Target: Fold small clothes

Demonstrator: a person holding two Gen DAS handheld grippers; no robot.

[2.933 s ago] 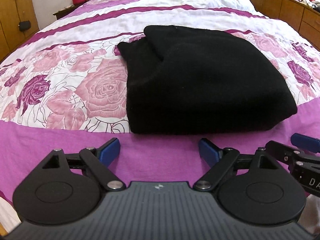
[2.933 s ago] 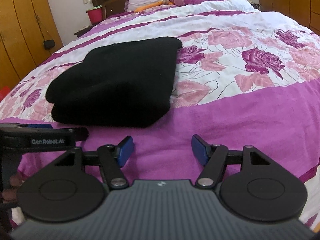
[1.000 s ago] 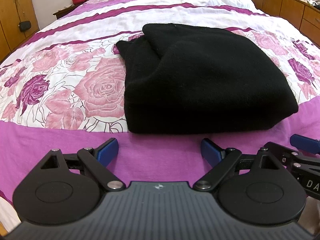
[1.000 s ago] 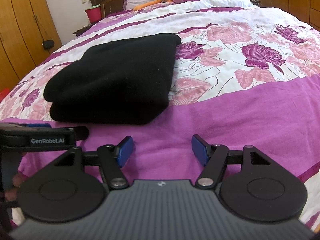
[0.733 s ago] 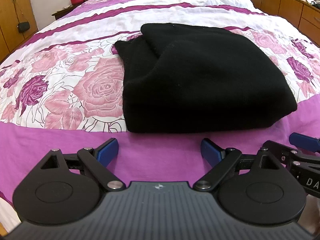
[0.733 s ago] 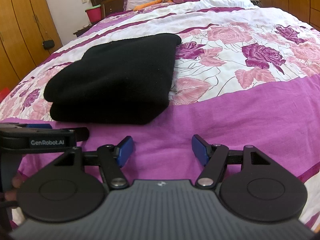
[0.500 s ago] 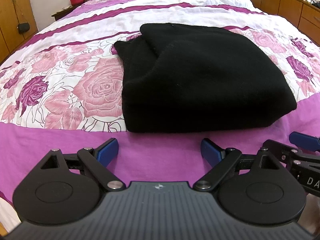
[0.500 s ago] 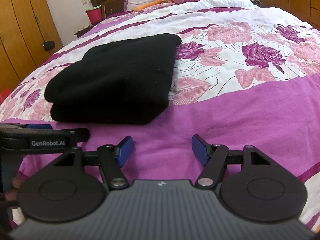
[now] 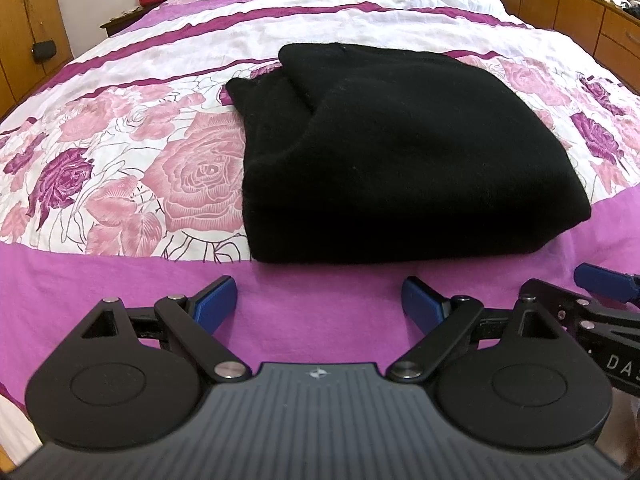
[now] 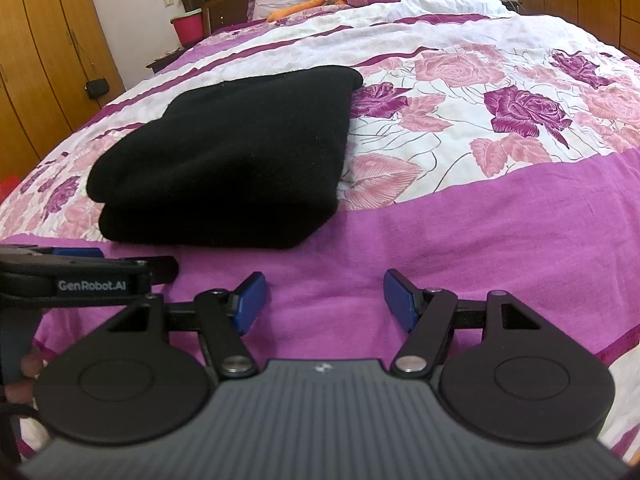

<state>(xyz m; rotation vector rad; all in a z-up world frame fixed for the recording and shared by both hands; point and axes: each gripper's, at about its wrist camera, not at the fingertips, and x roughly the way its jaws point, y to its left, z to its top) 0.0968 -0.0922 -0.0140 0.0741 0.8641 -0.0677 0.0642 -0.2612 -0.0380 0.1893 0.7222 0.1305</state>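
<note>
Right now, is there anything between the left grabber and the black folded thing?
No. In the left wrist view only bare purple bedspread lies between the open left gripper and the folded black garment.

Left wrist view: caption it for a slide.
Open left hand-held gripper poised before a folded black garment lying on a rose-patterned purple bedspread.
</note>
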